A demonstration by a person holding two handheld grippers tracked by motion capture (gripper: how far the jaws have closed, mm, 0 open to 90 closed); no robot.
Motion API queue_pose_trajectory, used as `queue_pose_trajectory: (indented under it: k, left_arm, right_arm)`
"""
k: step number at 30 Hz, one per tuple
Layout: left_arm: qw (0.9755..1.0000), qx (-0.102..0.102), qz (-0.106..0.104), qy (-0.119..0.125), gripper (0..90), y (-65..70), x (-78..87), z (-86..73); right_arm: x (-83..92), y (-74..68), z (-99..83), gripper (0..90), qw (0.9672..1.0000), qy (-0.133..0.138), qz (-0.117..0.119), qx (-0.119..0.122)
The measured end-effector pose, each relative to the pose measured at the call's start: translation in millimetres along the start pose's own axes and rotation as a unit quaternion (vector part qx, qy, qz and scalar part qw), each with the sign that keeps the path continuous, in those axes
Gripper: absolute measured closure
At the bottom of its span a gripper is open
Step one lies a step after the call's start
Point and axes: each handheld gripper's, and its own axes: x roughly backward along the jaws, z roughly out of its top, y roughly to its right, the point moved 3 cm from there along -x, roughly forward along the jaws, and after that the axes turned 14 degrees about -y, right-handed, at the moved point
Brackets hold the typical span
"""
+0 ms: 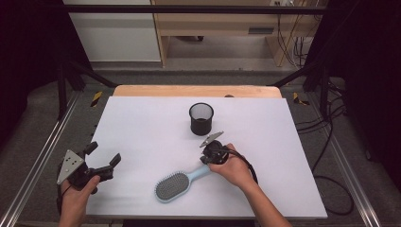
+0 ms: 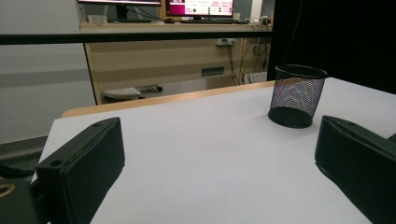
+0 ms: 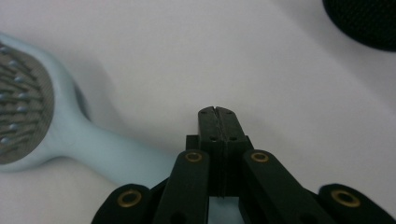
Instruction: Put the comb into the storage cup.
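A light blue hairbrush point(image 1: 176, 185) lies bristles up near the table's front edge, its handle pointing right toward my right hand. My right gripper point(image 1: 208, 158) points down just over the handle's end. In the right gripper view the brush point(image 3: 70, 135) runs from the left under my right gripper point(image 3: 218, 112), whose jaws are pressed together with nothing between them. A black mesh cup point(image 1: 201, 118) stands upright behind it, mid-table. My left gripper point(image 1: 104, 153) rests at the table's left front, open and empty, aimed toward the cup point(image 2: 297, 95).
The white table top point(image 1: 142, 127) has a wooden strip point(image 1: 196, 91) along its far edge. Metal frame rails point(image 1: 42, 156) run along both sides. Cables point(image 1: 331, 142) lie on the floor to the right. A wooden desk point(image 2: 154, 60) stands behind the table.
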Motion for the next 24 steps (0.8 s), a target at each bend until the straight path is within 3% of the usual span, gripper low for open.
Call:
queue_pose_trajectory:
  k: [10,24]
  left_arm:
    - [1.0,-0.003,-0.003,-0.006,1.5,1.3,-2.0,-1.1]
    - [1.0,0.0,0.001,-0.008,1.6,-1.0,-2.0,-2.3]
  right_arm:
    - [8.3,-10.7,-32.4,90.0,0.9995,0.003,0.029,-0.012]
    - [20.4,-35.2,-66.5,90.0,0.9988,0.002,0.05,-0.004]
